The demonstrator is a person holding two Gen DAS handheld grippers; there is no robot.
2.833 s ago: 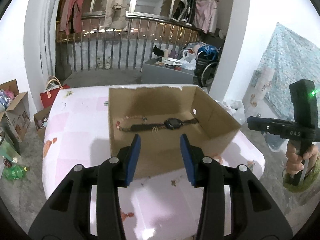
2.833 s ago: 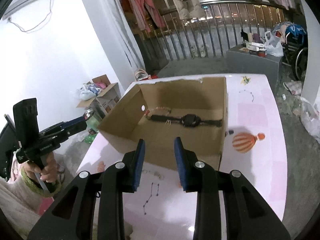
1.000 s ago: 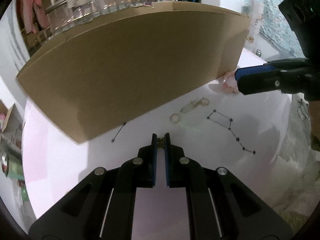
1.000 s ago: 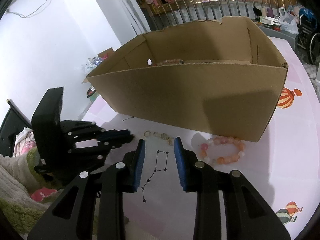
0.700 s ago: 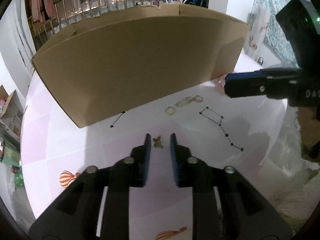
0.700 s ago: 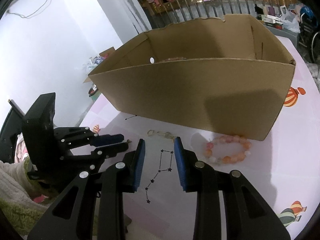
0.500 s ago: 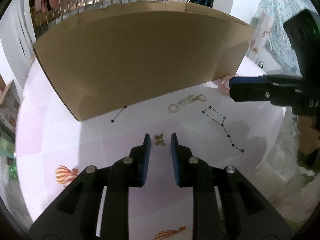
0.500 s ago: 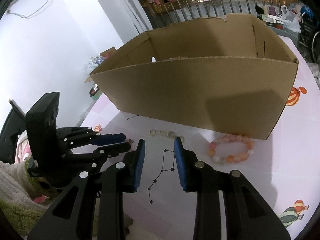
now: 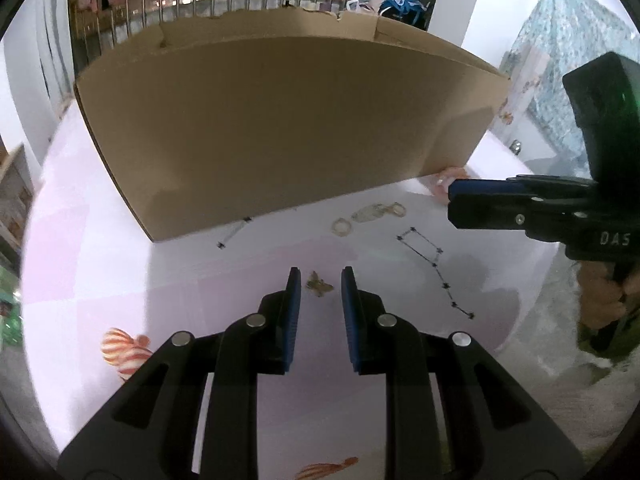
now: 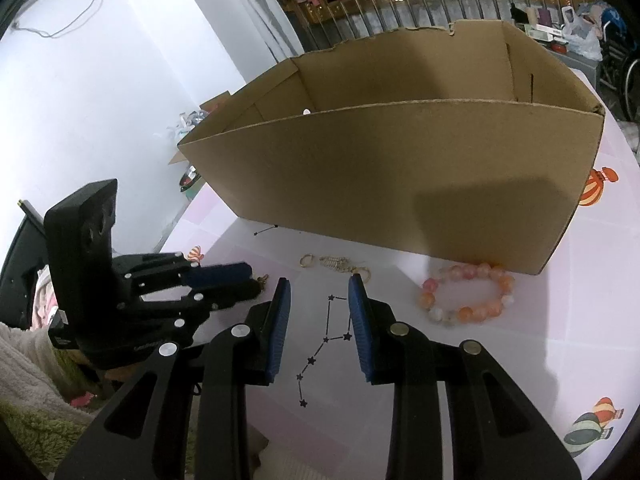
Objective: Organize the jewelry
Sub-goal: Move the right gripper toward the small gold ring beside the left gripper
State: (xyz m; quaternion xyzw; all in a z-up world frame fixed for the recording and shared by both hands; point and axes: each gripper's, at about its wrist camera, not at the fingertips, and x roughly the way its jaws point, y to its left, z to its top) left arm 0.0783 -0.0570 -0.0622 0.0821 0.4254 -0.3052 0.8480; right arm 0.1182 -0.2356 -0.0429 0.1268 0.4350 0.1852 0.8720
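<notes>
Pick step on the small gold butterfly charm (image 9: 319, 284): lying flat on the desk (image 9: 120, 280) mid-way along the near side, just in front of the cardboard box (image 9: 280, 120) wall. Left claw (image 9: 318, 280) straddling it, jaws just reopened to a narrow gap, pads not pressing, nothing held. Looks like a missed or released grip. Next: lower, centre, close gently on the thin piece, then lift over the box wall. Right claw (image 10: 318, 292) part-open, empty, above the printed constellation; gold rings and clasp (image 10: 334, 264) and bead bracelet (image 10: 466, 294) waiting by the box. Both claws pitched steeply down.
</notes>
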